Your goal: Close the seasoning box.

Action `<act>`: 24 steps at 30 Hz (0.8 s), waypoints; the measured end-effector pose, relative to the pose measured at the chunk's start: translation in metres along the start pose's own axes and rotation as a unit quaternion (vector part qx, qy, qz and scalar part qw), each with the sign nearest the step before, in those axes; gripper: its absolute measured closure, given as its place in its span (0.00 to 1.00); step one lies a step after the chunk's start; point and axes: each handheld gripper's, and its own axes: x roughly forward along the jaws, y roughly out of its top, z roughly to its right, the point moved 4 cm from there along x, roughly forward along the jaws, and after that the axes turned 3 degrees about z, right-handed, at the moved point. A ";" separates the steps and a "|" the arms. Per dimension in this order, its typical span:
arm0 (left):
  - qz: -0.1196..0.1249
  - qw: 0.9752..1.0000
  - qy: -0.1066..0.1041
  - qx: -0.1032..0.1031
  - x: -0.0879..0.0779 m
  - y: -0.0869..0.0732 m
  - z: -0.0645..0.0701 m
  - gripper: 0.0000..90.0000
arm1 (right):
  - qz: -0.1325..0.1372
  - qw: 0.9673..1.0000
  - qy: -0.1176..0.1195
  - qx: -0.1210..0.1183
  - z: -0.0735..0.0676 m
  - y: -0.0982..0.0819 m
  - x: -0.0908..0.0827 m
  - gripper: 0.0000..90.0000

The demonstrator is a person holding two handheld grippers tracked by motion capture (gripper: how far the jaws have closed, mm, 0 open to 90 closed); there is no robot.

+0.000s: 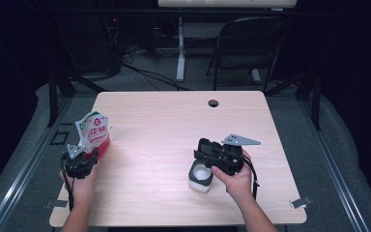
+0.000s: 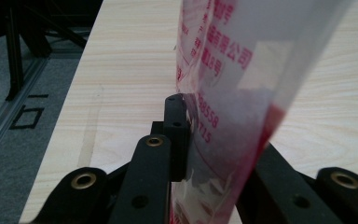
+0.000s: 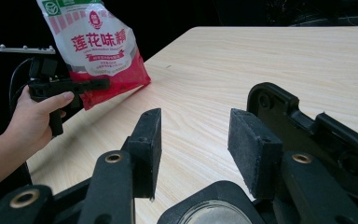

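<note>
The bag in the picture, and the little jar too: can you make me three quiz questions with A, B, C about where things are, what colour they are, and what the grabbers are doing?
1. Where is the bag?
A. near the table's left edge
B. beside the round hole
C. on the chair

2. What colours is the bag?
A. blue and yellow
B. red and white with a green top
C. all black

3. What is the left gripper doing?
A. lying on the table
B. hanging open over the jar
C. pinching the bag's lower part

Answers:
1 A, the high view shows it by the left edge of the table.
2 B, the right gripper view shows those colours.
3 C, the left gripper view shows the jaws closed on the bag.
</note>
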 end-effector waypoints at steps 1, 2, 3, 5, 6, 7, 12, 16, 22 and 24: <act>-0.002 1.000 -0.001 0.000 0.000 0.000 -0.001 0.89 | 0.001 1.000 0.001 0.001 0.000 0.000 0.000 0.60; 0.000 1.000 -0.002 -0.001 0.000 0.000 -0.001 0.88 | 0.000 1.000 0.001 0.000 0.000 0.000 0.000 0.60; 0.002 1.000 -0.005 -0.002 0.000 0.000 0.000 0.87 | -0.001 1.000 0.000 0.000 0.001 0.000 0.000 0.60; -0.003 1.000 -0.006 0.003 0.001 0.000 0.001 0.83 | -0.001 1.000 -0.001 0.001 0.001 0.000 0.000 0.60; -0.004 1.000 -0.008 0.006 0.002 0.000 0.002 0.82 | -0.001 1.000 0.000 0.001 0.001 0.000 0.000 0.60; -0.005 1.000 -0.005 0.007 0.001 -0.001 0.002 0.80 | 0.000 1.000 0.000 0.001 0.001 0.000 0.000 0.60; 0.013 1.000 -0.017 0.003 -0.001 0.002 0.003 0.70 | -0.001 1.000 0.003 0.000 0.000 0.000 0.001 0.60; 0.040 0.999 -0.027 -0.002 -0.004 0.005 0.006 0.58 | -0.001 1.000 0.002 0.000 0.000 0.000 0.002 0.60; 0.060 0.997 -0.045 -0.009 -0.010 0.009 0.007 0.55 | -0.001 1.000 0.003 -0.001 0.000 0.001 0.003 0.60; 0.063 0.996 -0.054 -0.014 -0.011 0.010 0.008 0.54 | -0.001 1.000 0.003 -0.001 -0.001 0.001 0.004 0.60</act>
